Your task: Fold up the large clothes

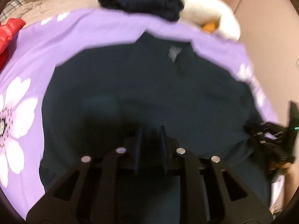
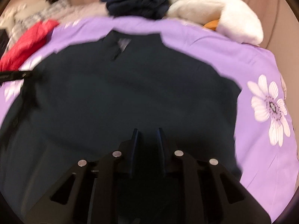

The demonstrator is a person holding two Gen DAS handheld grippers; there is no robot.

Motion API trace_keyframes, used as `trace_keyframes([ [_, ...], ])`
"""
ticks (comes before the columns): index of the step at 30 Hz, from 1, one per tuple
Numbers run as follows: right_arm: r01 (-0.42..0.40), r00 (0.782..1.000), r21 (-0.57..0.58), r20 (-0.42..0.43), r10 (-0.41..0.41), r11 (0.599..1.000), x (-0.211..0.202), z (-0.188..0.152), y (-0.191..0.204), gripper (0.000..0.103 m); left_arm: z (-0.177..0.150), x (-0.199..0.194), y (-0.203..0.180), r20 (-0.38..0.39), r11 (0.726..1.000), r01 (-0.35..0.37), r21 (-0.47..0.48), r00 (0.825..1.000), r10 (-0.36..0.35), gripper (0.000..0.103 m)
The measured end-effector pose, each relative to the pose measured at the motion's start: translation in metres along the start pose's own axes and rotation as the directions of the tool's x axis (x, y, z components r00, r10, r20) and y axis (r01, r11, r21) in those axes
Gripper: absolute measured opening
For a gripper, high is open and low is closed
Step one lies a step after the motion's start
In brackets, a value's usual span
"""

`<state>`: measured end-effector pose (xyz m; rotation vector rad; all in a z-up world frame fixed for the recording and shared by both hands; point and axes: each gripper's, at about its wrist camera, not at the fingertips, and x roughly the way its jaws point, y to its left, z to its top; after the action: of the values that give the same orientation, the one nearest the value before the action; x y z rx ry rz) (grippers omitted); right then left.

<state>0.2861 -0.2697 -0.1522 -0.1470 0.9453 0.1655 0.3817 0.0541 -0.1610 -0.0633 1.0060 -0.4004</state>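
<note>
A large dark navy shirt (image 1: 149, 93) lies spread flat on a purple flowered bedsheet (image 1: 37, 56), collar at the far end. It also shows in the right wrist view (image 2: 130, 97). My left gripper (image 1: 151, 130) hovers over the shirt's near part, fingers a small gap apart, nothing seen between them. My right gripper (image 2: 147, 132) hovers over the shirt's near middle, fingers likewise apart and empty. The right gripper shows at the right edge of the left wrist view (image 1: 271, 130). Both views are motion-blurred.
A folded dark garment (image 1: 140, 1) sits at the far end of the bed beside a white plush toy (image 1: 205, 13). A red garment (image 1: 9, 31) lies at the far left. The bedsheet (image 2: 243, 65) ends at the right near a curtain.
</note>
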Motion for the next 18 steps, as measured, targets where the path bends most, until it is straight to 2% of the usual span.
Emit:
trace_keyframes([
  [1,0.009,1.0,-0.023,-0.003,-0.009,1.0,-0.002,-0.009,0.006,0.022,-0.008,0.004,0.004,-0.021,1.0,-0.001,-0.006,1.0,0.001,0.01],
  [4,-0.008,1.0,-0.04,-0.004,0.008,0.999,-0.015,-0.026,0.012,0.022,-0.02,0.004,0.017,-0.032,0.998,0.048,-0.05,0.998,-0.05,0.009],
  [6,-0.015,1.0,-0.027,-0.009,0.015,1.0,-0.021,-0.026,0.009,0.022,-0.017,-0.002,0.017,-0.03,0.997,0.057,-0.056,0.998,-0.059,0.01],
  [8,-0.034,0.999,0.02,0.029,0.033,0.999,-0.033,-0.024,0.004,0.024,-0.016,-0.01,0.013,-0.014,0.997,0.06,-0.043,0.998,-0.061,0.025],
  [9,-0.057,0.997,0.047,0.063,0.054,0.997,-0.039,-0.023,0.004,0.026,-0.014,-0.01,0.012,-0.007,0.998,0.051,-0.043,0.999,-0.051,0.047],
  [10,-0.067,0.995,0.064,0.08,0.062,0.996,-0.039,-0.022,0.003,0.033,-0.014,-0.012,0.012,0.003,0.998,0.026,-0.049,1.0,-0.026,0.064],
  [11,-0.058,0.995,0.082,0.081,0.051,0.995,-0.036,-0.022,0.003,0.04,-0.013,-0.011,0.015,0.008,0.997,0.017,-0.07,1.0,-0.017,0.065],
  [13,-0.023,1.0,0.075,0.012,0.022,0.997,-0.016,-0.026,0.006,0.041,-0.013,-0.008,0.025,-0.011,0.99,0.038,-0.139,0.999,-0.04,0.065],
  [15,-0.027,1.0,0.078,0.003,0.027,0.997,-0.011,-0.032,0.006,0.041,-0.013,-0.012,0.035,-0.008,0.981,0.042,-0.187,0.999,-0.044,0.065],
  [17,-0.081,0.997,0.126,0.026,0.079,0.989,-0.028,-0.033,0.0,0.041,-0.015,-0.021,0.042,0.01,0.982,0.024,-0.187,1.0,-0.023,0.066],
  [18,-0.118,0.992,0.147,0.052,0.111,0.982,-0.038,-0.034,-0.005,0.041,-0.017,-0.025,0.044,0.011,0.983,0.004,-0.184,1.0,-0.002,0.071],
])
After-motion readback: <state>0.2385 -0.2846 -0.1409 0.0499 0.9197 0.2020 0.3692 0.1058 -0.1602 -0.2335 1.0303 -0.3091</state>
